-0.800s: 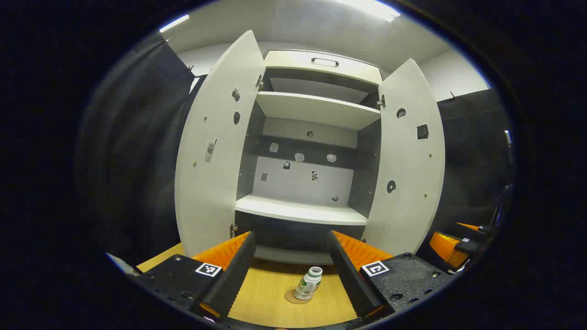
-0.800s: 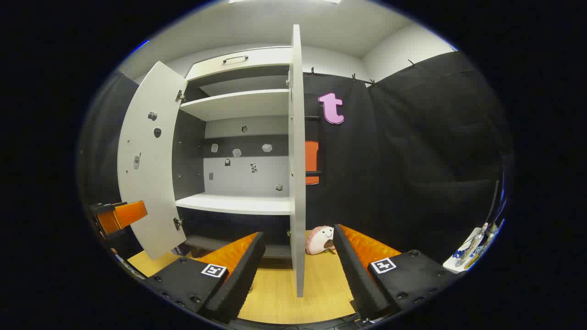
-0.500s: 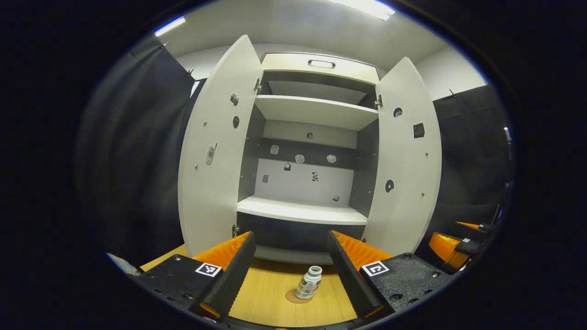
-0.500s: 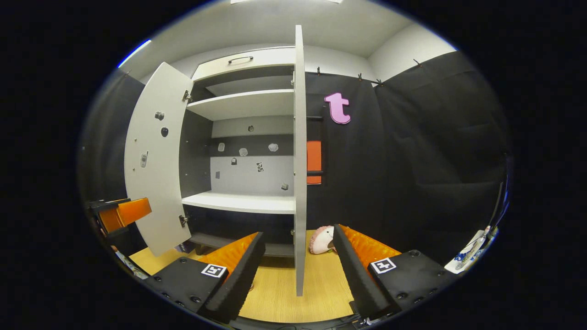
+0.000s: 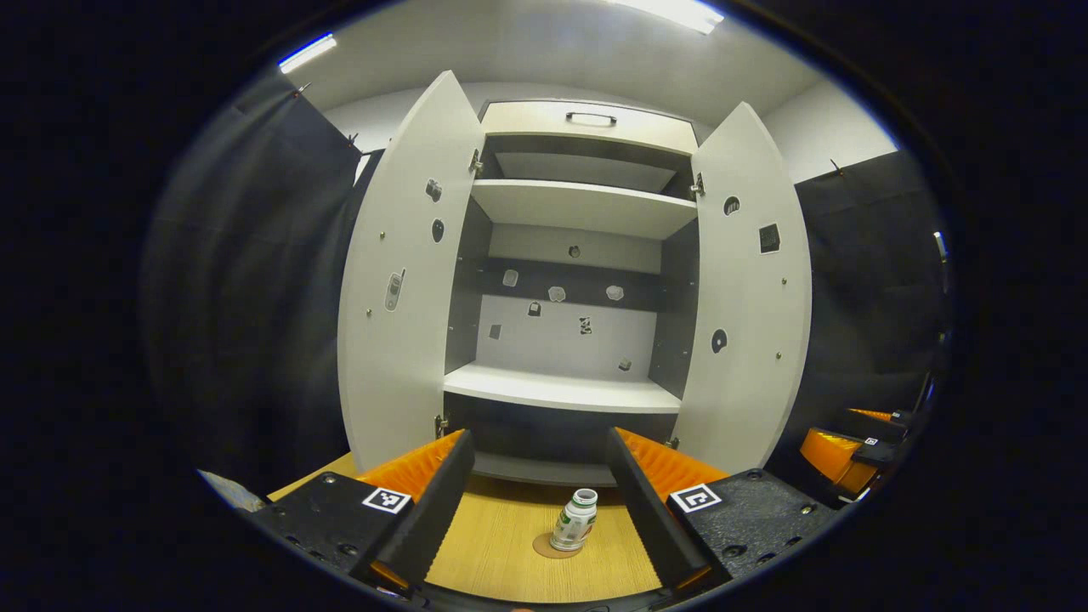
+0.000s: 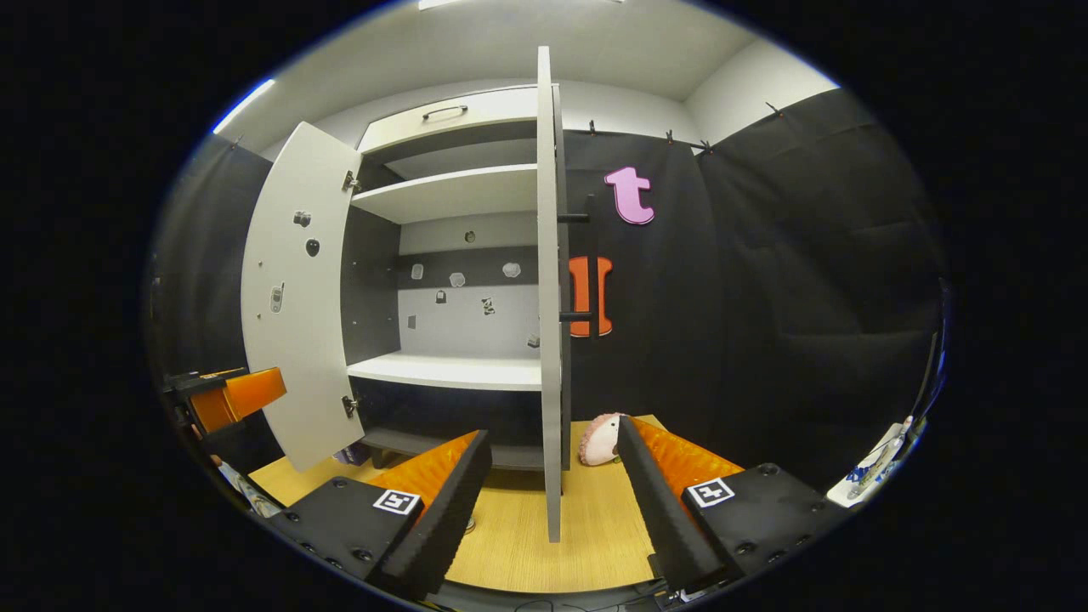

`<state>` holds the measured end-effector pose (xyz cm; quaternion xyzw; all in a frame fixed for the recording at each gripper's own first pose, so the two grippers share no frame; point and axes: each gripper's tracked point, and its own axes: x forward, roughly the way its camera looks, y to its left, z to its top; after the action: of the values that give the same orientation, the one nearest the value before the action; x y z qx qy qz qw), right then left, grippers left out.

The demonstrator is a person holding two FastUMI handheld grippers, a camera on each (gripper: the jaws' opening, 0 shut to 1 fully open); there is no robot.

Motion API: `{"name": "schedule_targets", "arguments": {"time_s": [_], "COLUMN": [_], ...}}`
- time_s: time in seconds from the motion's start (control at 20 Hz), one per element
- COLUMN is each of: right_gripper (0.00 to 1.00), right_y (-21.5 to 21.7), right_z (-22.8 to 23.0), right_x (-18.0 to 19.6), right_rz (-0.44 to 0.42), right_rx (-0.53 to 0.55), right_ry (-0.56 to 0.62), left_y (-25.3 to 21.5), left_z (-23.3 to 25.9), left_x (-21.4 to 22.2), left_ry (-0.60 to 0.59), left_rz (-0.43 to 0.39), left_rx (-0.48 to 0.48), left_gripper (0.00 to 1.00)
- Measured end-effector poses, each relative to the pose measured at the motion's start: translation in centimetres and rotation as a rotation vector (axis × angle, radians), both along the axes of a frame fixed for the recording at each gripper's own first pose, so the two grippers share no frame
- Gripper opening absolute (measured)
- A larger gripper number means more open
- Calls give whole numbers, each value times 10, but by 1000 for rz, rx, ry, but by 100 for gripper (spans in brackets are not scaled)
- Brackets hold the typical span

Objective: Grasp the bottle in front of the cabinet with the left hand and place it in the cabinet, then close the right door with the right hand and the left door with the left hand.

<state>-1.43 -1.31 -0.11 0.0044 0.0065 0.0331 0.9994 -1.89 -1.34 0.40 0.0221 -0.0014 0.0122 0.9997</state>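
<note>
A small white bottle [image 5: 574,520] with a green label stands on a round coaster on the wooden table [image 5: 501,552], in front of the open white cabinet [image 5: 565,391]. My left gripper [image 5: 537,501] is open, and the bottle stands ahead, between its fingers and clear of both. Both cabinet doors stand wide open: the left door [image 5: 399,289] and the right door [image 5: 748,289]. In the right gripper view, my right gripper [image 6: 552,493] is open, with the right door's edge [image 6: 548,323] straight ahead between its fingers. The left gripper [image 6: 229,399] shows at far left there.
A pink plush toy [image 6: 602,439] lies on the table beside the right door. The middle shelf [image 5: 561,389] and the upper shelf [image 5: 582,204] hold nothing. A black handle [image 6: 578,268] sits on the right door's outer face. The other gripper [image 5: 841,450] shows at the right.
The left gripper view has drawn back slightly, so the bottle looks a little farther off. The right gripper has shifted rightward, and the right door's outer face and handle now show.
</note>
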Motion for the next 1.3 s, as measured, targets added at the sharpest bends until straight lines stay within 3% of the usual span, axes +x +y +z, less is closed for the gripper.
{"name": "schedule_targets", "arguments": {"time_s": [0.6,1.0,1.3], "right_gripper": [98,98,98], "right_y": [3,-12,-25], "right_z": [-5,-11,-15], "right_x": [-4,-3,1], "right_rz": [-19,-54,-98], "right_rx": [2,-5,-8], "right_ry": [15,46,69], "left_y": [-15,-44,-48], "left_z": [-35,-113,-185], "left_x": [31,80,115], "left_ry": [23,97,178], "left_rz": [-63,-171,-175], "left_rx": [-12,-7,29], "left_gripper": [95,96,99]}}
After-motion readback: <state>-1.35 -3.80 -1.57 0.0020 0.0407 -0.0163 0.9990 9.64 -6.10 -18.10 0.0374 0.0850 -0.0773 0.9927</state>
